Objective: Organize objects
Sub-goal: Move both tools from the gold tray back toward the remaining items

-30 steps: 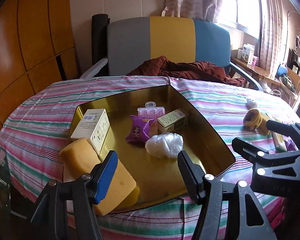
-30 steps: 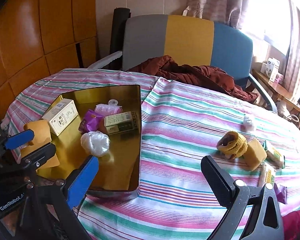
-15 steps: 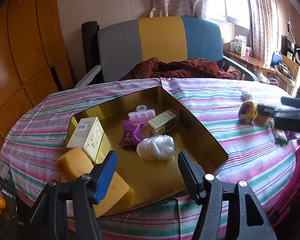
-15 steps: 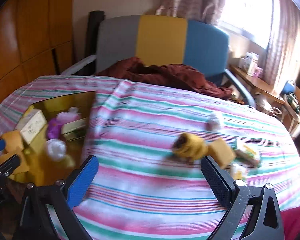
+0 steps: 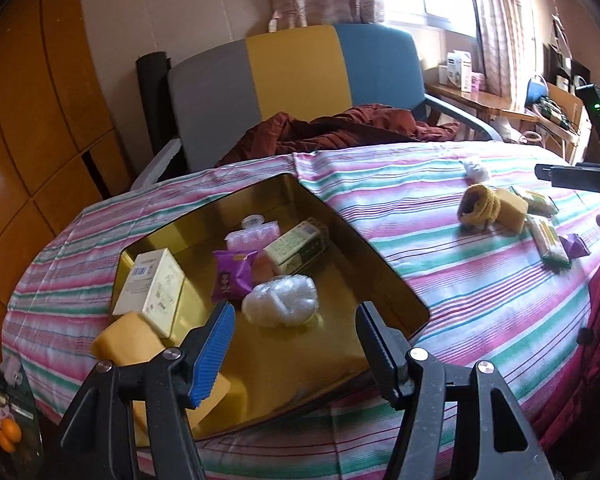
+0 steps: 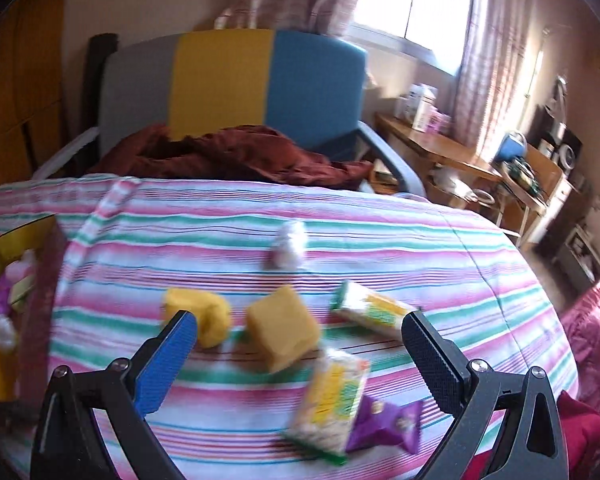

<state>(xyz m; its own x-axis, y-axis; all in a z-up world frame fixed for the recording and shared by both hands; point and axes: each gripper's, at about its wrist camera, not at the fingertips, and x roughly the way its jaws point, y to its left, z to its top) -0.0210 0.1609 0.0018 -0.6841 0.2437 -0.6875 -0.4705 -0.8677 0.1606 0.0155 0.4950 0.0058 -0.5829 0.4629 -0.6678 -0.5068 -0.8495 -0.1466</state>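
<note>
A gold tin tray sits on the striped tablecloth and holds a white box, a purple packet, a green box, a pink clip case and a white plastic ball. A yellow sponge lies at its near left corner. My left gripper hovers open over the tray's near edge, nothing between its fingers. My right gripper stands open above a yellow sponge cube, beside a yellow roll, two snack packets, a purple packet and a white wad.
A grey, yellow and blue chair with a dark red cloth stands behind the table. Wooden panels line the left wall. A wooden side table with clutter is at the right. The table's edge curves close on the right.
The right gripper has swung right, from beside the tray to above the loose items. The left gripper shifted a little and rolled slightly. Both stay open.
</note>
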